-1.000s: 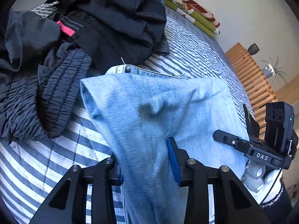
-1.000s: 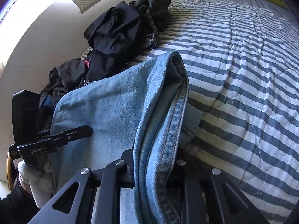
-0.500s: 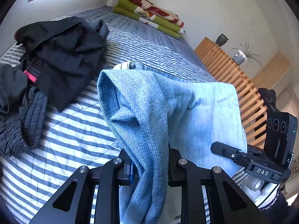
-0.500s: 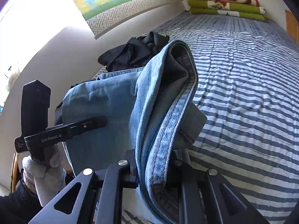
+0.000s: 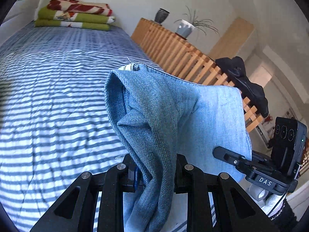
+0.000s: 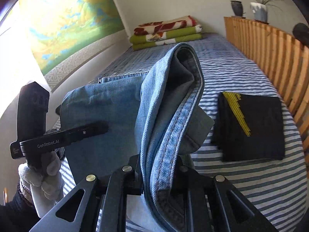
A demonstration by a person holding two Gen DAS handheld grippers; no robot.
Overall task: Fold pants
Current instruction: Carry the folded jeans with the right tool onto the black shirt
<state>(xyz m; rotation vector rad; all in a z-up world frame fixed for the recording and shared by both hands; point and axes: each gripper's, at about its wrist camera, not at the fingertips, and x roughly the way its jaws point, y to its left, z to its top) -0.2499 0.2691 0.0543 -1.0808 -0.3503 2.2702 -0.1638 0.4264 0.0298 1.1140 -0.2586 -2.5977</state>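
Left wrist view: a bed with a blue-and-white striped duvet (image 5: 48, 104) fills the scene, running from near to the far wall, where a folded stack of green and red blankets (image 5: 75, 13) rests. A wooden slatted rail (image 5: 173, 52) lines the right side, with a vase and a potted plant on top at its far end.

The light blue jeans (image 5: 173, 116) hang in the air above the near end of the bed, already doubled over into a thick bundle. Their long axis runs left to right between the two tools, while the loose ends droop toward the viewer.

The left gripper (image 5: 156, 172) pinches a bunched fold of denim between its pads. In the right wrist view, the right gripper (image 6: 160, 170) is clamped on the stitched seam edge of the jeans (image 6: 108, 112), and a gloved hand (image 6: 44, 176) holds the other tool at left.

A folded black garment (image 6: 256, 127) with yellow stripes already lies flat on the bed at right, near the rail.

The jeans look partly folded. They likely need laying down, a final fold and smoothing.
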